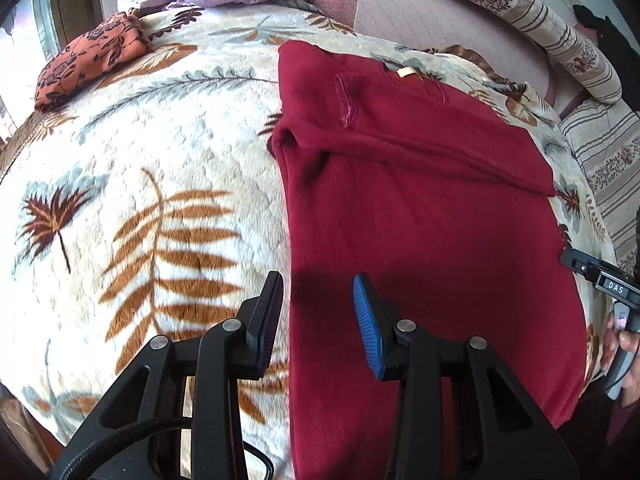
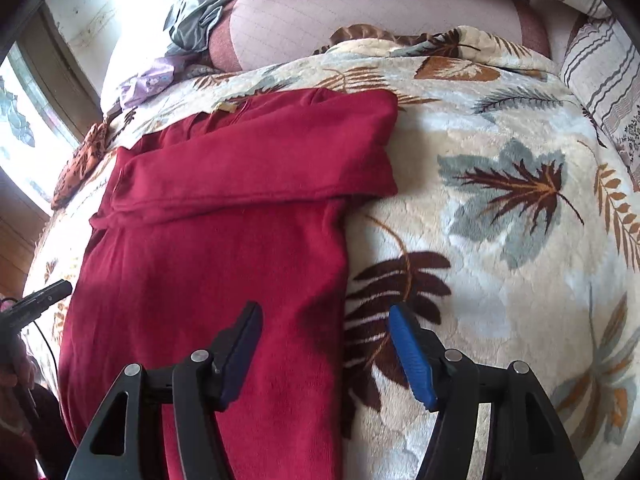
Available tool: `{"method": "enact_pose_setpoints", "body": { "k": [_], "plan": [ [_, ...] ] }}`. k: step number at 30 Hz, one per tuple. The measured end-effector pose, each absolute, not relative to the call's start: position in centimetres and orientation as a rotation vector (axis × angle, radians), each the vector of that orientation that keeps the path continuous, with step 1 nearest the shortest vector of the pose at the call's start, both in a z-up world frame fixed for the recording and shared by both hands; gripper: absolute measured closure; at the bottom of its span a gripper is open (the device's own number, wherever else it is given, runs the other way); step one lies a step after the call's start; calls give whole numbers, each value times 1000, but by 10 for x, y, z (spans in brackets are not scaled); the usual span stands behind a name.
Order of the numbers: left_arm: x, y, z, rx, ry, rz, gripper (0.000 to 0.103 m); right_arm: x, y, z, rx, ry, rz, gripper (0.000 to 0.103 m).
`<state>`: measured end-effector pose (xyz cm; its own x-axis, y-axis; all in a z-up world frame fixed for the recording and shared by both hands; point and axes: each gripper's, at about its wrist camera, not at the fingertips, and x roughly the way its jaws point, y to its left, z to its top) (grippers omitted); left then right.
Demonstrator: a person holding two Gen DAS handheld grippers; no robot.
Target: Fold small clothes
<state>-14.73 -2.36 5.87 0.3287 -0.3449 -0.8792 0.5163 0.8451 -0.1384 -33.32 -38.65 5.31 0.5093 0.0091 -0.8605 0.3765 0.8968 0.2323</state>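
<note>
Two grippers hover with jaws apart and empty: the left gripper and right gripper, each over one side edge of the folded red garment on the leaf-patterned blanket, frame centre.

Each black tool has blue ribbed pads, silver screws (and a trailing black cable).

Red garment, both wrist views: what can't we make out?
- Near hem of the red garment: left wrist view, hidden behind the left gripper and the bottom edge.
- Same hem: right wrist view, behind the right gripper.
- Neck tag text: too small.
- Orange floral cloth: right view, mostly overexposed.
</note>
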Motion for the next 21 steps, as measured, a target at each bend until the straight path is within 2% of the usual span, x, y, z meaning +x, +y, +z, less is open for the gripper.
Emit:
{"method": "enact_pose_setpoints", "body": {
  "k": [3,5,7,8,15,17,18,19,20,21],
  "plan": [
    [-166,-19,58,188,1102,-571,67,-337,-377,40,433,1048,-206,42],
    [-175,-16,58,196,1107,-572,67,-341,-373,38,423,1036,-218,52],
    [-184,-12,58,199,1103,-570,67,-345,-370,40,378,1028,-227,83],
    [-188,-10,58,201,1104,-571,67,-347,-370,42,374,1026,-236,86],
    [-204,2,54,199,1116,-563,67,-383,-379,61,471,985,-245,87],
    [-207,5,54,195,1119,-561,67,-394,-375,67,491,986,-228,84],
    [-208,7,53,192,1122,-561,67,-401,-372,68,500,993,-212,73],
    [-209,9,53,188,1126,-562,67,-407,-369,69,508,1002,-194,49],
    [-211,11,52,186,1130,-563,67,-411,-364,68,512,1007,-185,39],
    [-213,13,51,187,1134,-563,67,-418,-359,68,514,1008,-176,33]
  ]
}}
